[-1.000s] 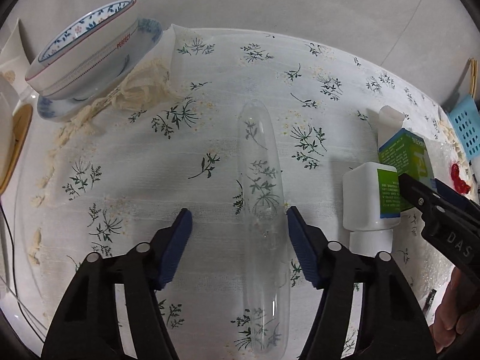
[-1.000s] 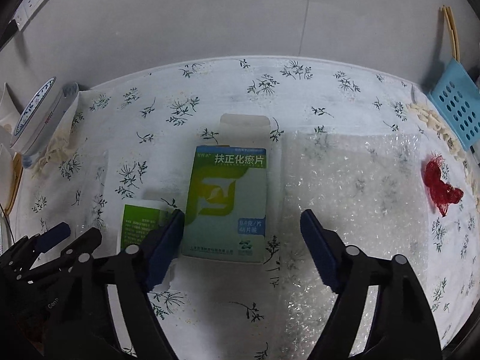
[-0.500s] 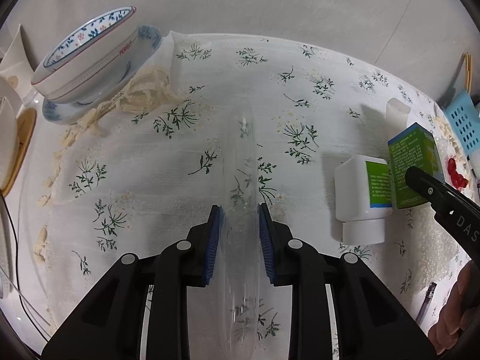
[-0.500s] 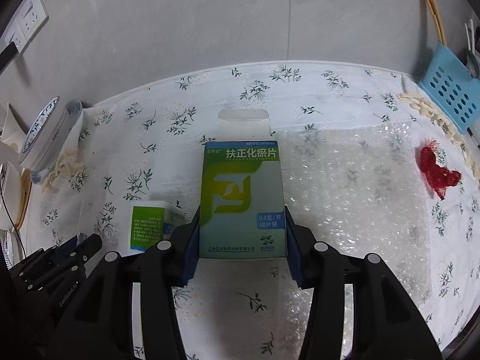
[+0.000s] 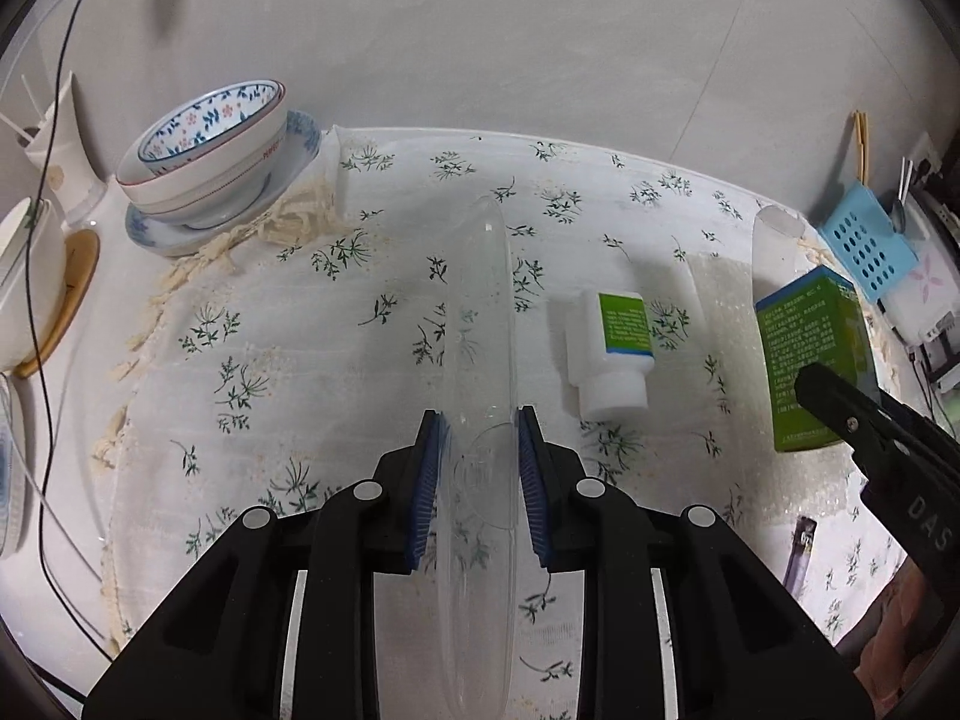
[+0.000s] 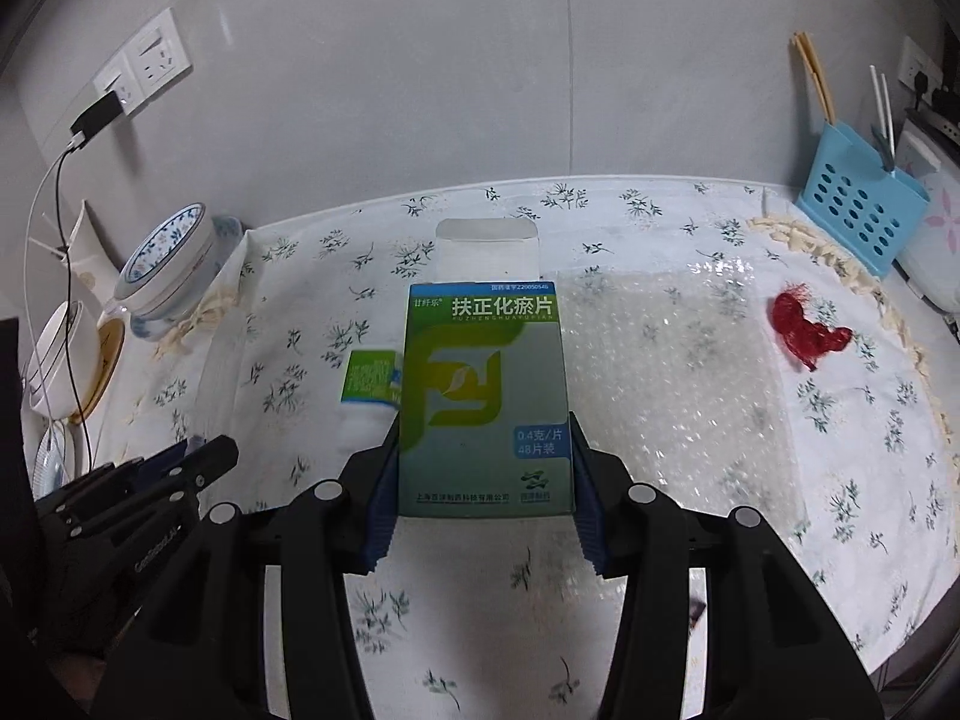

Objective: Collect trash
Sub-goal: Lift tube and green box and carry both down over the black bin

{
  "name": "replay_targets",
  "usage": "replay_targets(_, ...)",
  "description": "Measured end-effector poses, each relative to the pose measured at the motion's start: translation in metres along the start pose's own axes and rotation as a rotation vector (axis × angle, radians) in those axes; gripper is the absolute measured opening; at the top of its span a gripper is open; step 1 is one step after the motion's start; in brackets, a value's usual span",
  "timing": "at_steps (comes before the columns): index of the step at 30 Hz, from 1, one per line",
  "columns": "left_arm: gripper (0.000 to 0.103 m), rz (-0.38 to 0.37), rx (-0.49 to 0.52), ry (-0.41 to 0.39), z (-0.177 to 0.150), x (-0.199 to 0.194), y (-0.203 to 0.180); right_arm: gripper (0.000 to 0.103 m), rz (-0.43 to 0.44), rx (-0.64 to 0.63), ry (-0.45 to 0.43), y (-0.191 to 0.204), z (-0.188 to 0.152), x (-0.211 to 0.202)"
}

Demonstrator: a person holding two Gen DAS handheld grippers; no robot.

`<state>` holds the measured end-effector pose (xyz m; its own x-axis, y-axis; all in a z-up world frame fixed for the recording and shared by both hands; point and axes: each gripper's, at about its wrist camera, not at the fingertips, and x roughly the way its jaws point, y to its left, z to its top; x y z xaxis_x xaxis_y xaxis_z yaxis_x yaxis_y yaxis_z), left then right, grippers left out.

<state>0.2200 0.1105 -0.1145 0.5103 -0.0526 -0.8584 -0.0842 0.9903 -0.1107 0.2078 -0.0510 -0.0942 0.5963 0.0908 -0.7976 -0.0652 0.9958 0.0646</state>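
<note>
My left gripper (image 5: 478, 468) is shut on a long clear plastic tube (image 5: 482, 324) and holds it above the flowered tablecloth (image 5: 288, 324). My right gripper (image 6: 483, 480) is shut on a green and blue medicine box (image 6: 483, 390) with its top flap open, lifted off the cloth; the box also shows in the left wrist view (image 5: 810, 354). A white pill bottle with a green label (image 5: 612, 354) lies on the cloth between the grippers. A sheet of bubble wrap (image 6: 672, 372) and a red scrap (image 6: 807, 336) lie to the right.
Stacked patterned bowls on a plate (image 5: 210, 168) stand at the back left, with more dishes (image 5: 30, 276) and a cable beside them. A blue perforated basket (image 6: 858, 210) with chopsticks stands at the back right. A small dark wrapper (image 5: 801, 552) lies near the front right edge.
Both grippers closed, the left on the clear tube and the right on the medicine box, then rose and pulled back, lifting both off the cloth.
</note>
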Motion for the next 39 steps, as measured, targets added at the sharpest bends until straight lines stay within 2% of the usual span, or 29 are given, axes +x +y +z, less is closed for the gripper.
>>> replay_targets(9, 0.025, 0.013, 0.041, -0.034, -0.033, -0.038, -0.018, 0.046, -0.005, -0.023, -0.030, -0.006, -0.031, -0.048)
replay_targets(16, 0.025, -0.010, 0.035, -0.012, -0.058, -0.056, -0.026, 0.046, -0.017, -0.033, -0.031, -0.019, -0.055, -0.073)
replay_targets(27, 0.025, -0.003, 0.056, -0.012, -0.099, -0.085, -0.045, 0.046, -0.034, -0.046, -0.038, -0.038, -0.085, -0.106)
replay_targets(39, 0.025, -0.048, 0.065, 0.035, -0.145, -0.107, -0.067, 0.046, -0.068, -0.073, -0.025, -0.061, -0.123, -0.141)
